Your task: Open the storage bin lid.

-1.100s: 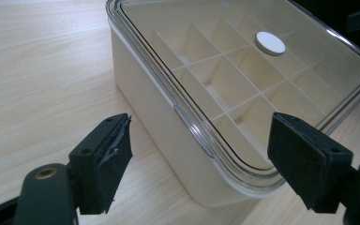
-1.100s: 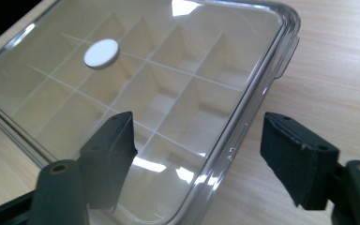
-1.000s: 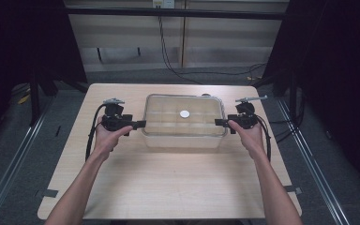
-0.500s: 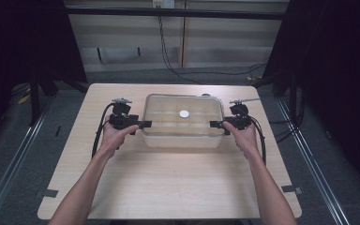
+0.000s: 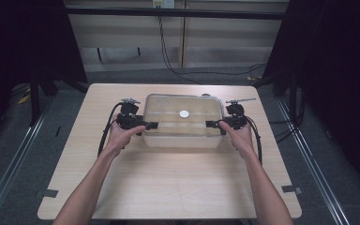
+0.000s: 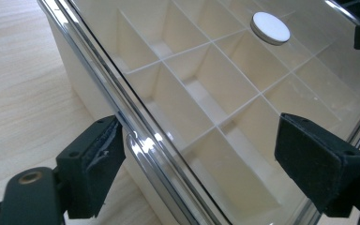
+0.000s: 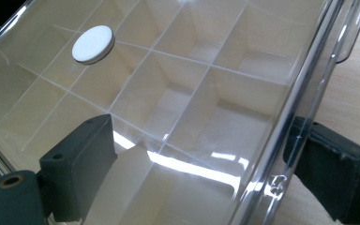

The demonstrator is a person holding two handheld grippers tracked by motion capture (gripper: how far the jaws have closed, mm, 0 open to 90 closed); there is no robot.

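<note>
A clear plastic compartment box with a closed see-through lid stands at the middle of the table's far half. A white disc lies on the lid's middle. My left gripper is at the box's left end and my right gripper at its right end, both pointing inward. In the left gripper view the left gripper stands open, straddling the lid's rim. In the right gripper view the right gripper has just been opening, with the box's edge between its jaws and no pad pressing on it.
The light wooden table has bare room in front of the box and at both sides. A clear latch sticks out of the box's side. Cables trail from both grippers, and dark curtains and floor rails flank the table.
Both hands have moved inward toward the box, the left one more. The jaws now reach over the box's two ends instead of standing beside them.
</note>
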